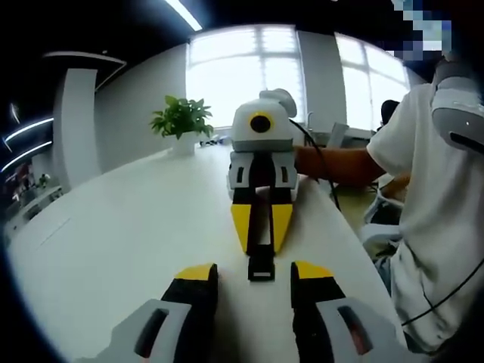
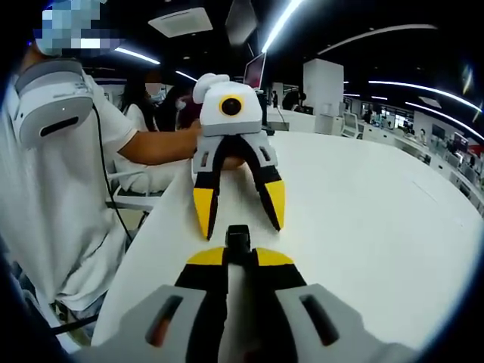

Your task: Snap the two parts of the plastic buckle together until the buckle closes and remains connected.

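A black plastic buckle part [image 1: 261, 266] sticks out from the yellow tips of my right gripper [image 1: 262, 246], which faces the left gripper view from across the white table [image 1: 113, 242]. In the right gripper view that same buckle part [image 2: 238, 237] is pinched in my right gripper [image 2: 240, 255], jaws shut on it. My left gripper [image 1: 255, 270] stands open, its black-and-yellow jaws either side of the buckle end without touching it. From the right gripper view, the left gripper [image 2: 240, 212] points at the buckle with its jaws spread. I can make out no second buckle part.
A person in a white shirt [image 1: 439, 227] sits at the table's side edge, also at the left of the right gripper view [image 2: 53, 189]. A potted plant [image 1: 181, 121] stands at the table's far end. Bare tabletop [image 2: 363, 212] spreads beyond the grippers.
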### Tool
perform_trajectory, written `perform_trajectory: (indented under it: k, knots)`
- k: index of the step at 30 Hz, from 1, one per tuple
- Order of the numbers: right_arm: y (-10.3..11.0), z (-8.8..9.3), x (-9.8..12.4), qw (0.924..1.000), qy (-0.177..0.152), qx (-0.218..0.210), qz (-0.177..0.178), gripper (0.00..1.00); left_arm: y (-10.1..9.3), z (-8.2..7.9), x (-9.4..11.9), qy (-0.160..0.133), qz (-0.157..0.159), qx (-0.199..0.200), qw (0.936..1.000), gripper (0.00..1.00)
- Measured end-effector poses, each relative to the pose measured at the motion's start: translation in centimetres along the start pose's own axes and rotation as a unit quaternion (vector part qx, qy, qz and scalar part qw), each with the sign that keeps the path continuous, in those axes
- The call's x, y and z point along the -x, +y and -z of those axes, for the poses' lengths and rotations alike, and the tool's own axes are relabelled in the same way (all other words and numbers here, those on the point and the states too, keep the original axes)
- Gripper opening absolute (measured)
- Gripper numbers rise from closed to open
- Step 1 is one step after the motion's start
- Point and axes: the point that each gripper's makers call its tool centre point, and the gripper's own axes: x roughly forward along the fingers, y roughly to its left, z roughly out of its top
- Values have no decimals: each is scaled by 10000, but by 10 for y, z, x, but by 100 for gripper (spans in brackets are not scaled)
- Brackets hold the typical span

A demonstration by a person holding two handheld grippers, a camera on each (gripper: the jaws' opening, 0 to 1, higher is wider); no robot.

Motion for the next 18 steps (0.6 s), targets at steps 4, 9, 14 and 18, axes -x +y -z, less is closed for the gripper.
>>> perform_trajectory:
  k: [4,9,14,18]
  knots:
    - [-1,0,0,10000,6,4,4,12,1,-1,-1,1,-44,-28,10000,38]
    - [-1,0,0,10000,0,-3,5,12,3,-4,-2,-67,-110,-29,9999,45]
    - [-1,0,0,10000,-10,2,7,12,7,-5,-1,-157,-224,-18,9996,52]
    - [0,0,-1,10000,-4,2,-3,12,8,-4,-1,-150,-278,8,9995,52]
